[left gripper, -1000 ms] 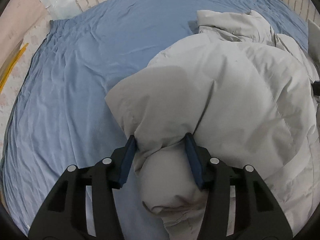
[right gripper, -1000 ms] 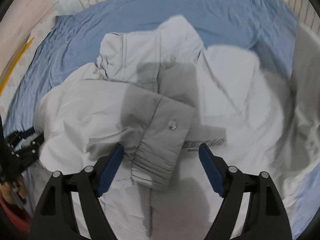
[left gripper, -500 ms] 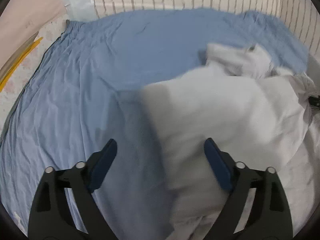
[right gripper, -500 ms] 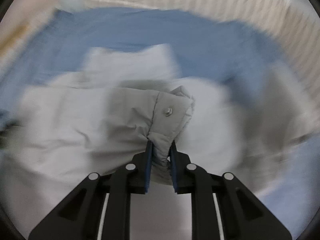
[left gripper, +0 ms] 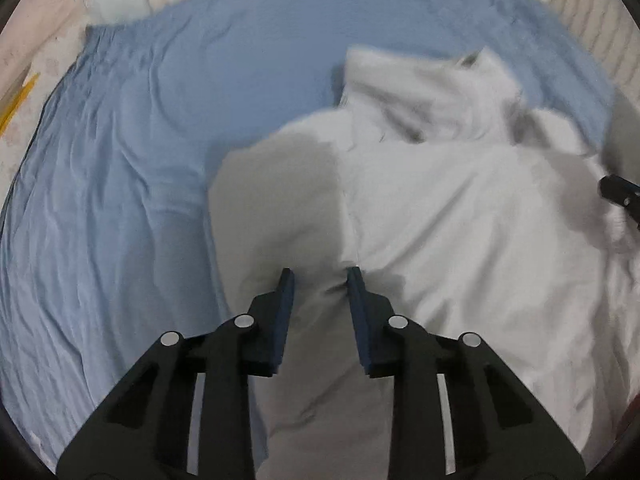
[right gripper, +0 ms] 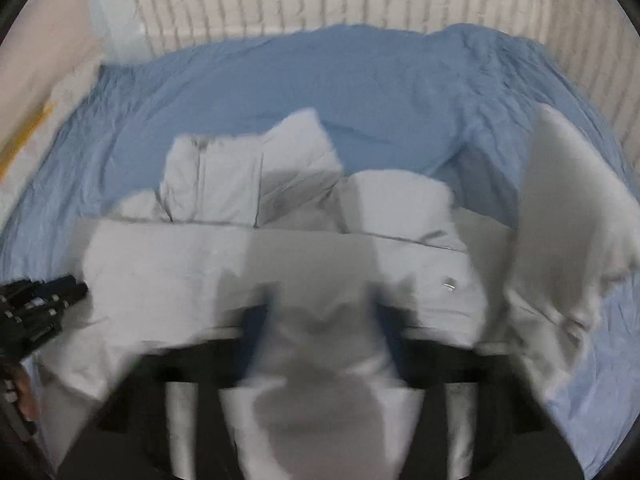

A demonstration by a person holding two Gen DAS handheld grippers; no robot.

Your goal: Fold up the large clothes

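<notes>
The left tool (left gripper: pixel 320 280) has matte black angular arms with cut-out slots, round silver screws at the joints, and flat dark blue pads (left gripper: pixel 285 312) on its fingers. The right tool (right gripper: pixel 320 312) shows blurred black arms and blue pads.

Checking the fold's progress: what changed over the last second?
The left gripper let go of the jacket, shifted, and has just closed on a new fold. The right gripper closed on jacket fabric and lifted. Its view is blurred now, with fabric between its jaws. The blue sheet stayed put.
</notes>
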